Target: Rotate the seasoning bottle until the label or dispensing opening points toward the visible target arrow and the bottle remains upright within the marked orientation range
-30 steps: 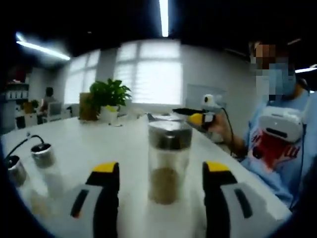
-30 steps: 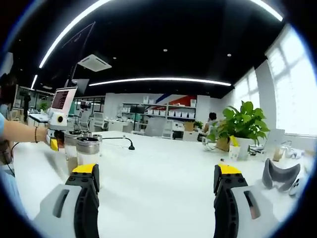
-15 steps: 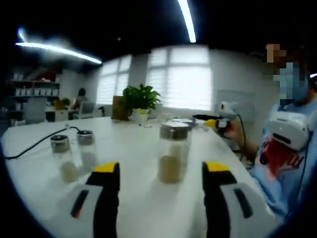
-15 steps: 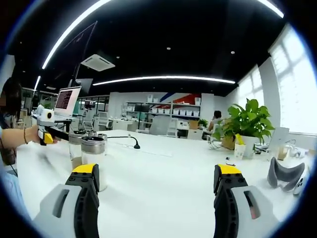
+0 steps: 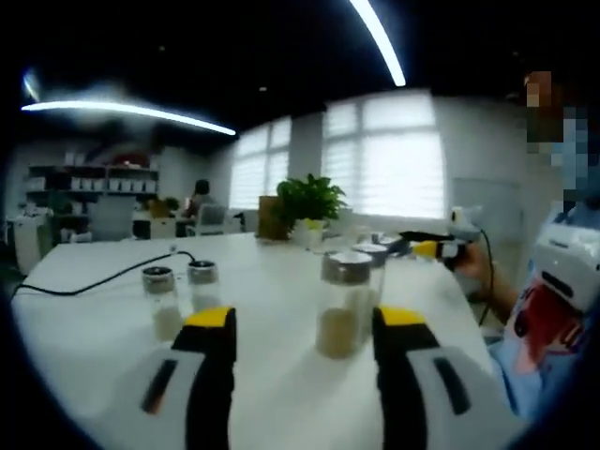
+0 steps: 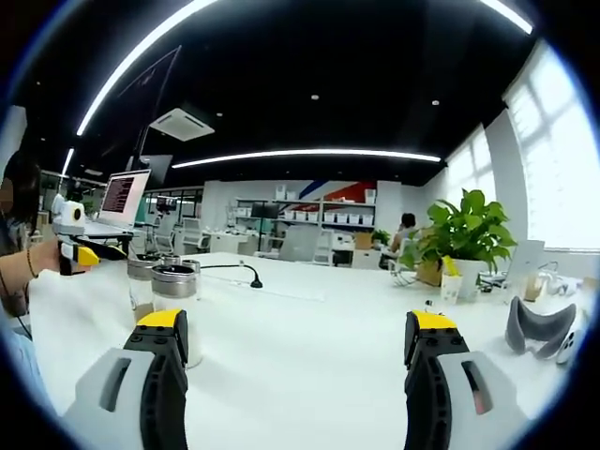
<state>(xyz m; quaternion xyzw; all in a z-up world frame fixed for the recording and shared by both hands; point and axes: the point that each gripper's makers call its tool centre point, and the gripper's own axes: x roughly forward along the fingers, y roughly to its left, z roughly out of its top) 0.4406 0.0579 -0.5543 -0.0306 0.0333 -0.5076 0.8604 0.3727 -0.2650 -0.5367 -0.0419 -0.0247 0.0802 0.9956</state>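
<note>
In the left gripper view, the seasoning bottle (image 5: pixel 343 305) is standing upright at centre right on the white desk (image 5: pixel 94 319), its long axis vertical, a steel cap on top; you cannot tell which way its label or opening is facing. You are holding the left tongs (image 5: pixel 302 328) spread wide at the bottom, the bottle just ahead of the right-hand jaw, untouched. Two smaller shakers (image 5: pixel 180 298) are sitting side by side at left, with bare desk around them. In the right gripper view, your right tongs (image 6: pixel 296 336) are gaping over open desk, the bottles (image 6: pixel 169 298) clustering at lower left.
</note>
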